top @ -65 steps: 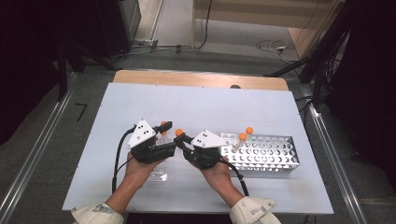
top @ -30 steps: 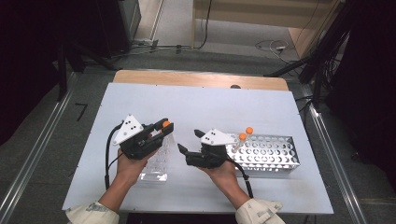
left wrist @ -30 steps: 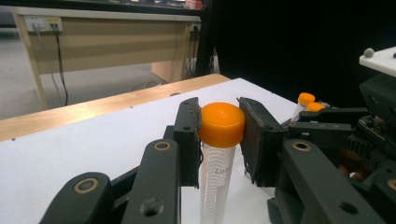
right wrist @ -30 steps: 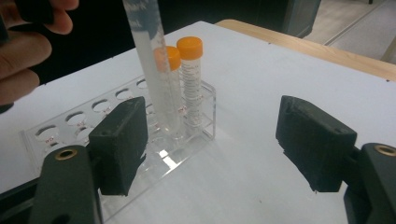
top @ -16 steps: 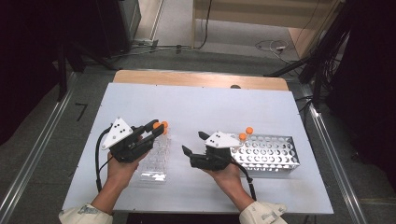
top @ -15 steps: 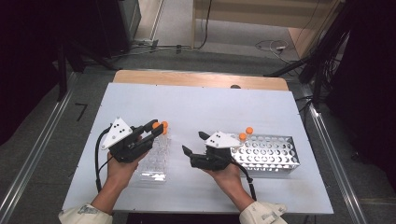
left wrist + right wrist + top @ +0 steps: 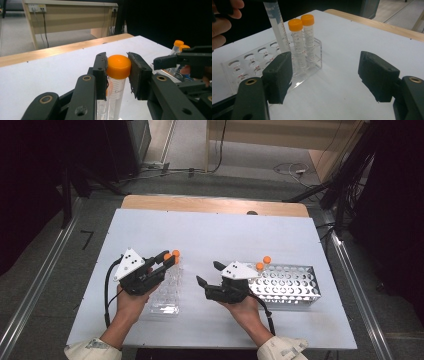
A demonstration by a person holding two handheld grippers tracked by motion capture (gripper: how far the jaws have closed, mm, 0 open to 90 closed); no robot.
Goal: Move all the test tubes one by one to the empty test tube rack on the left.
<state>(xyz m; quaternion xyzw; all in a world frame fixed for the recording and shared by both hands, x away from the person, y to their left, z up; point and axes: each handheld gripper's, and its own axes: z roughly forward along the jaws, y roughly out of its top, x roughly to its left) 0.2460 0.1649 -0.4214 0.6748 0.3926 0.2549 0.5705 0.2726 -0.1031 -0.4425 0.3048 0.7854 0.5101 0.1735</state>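
My left gripper (image 7: 169, 261) is shut on the orange cap of a clear tube (image 7: 118, 66), which it holds upright over the clear plastic rack (image 7: 165, 297). In the right gripper view that tube (image 7: 278, 30) comes down from the top beside two orange-capped tubes (image 7: 307, 20) standing in the rack's end holes (image 7: 249, 62); its lower end is hidden behind my jaw. My right gripper (image 7: 207, 274) hovers open to the right of the rack, between it and the metal rack (image 7: 287, 287). Its jaws have just been closing a little, with nothing between them (image 7: 328, 75).
The metal rack has many holes and holds two orange-capped tubes (image 7: 263, 263) at its left end. A wooden strip (image 7: 215, 205) runs along the table's far edge. Bare white tabletop (image 7: 225, 235) lies beyond both racks.
The left gripper has carried the tube leftward from the middle of the table to the clear rack. The right gripper has stayed near the metal rack.
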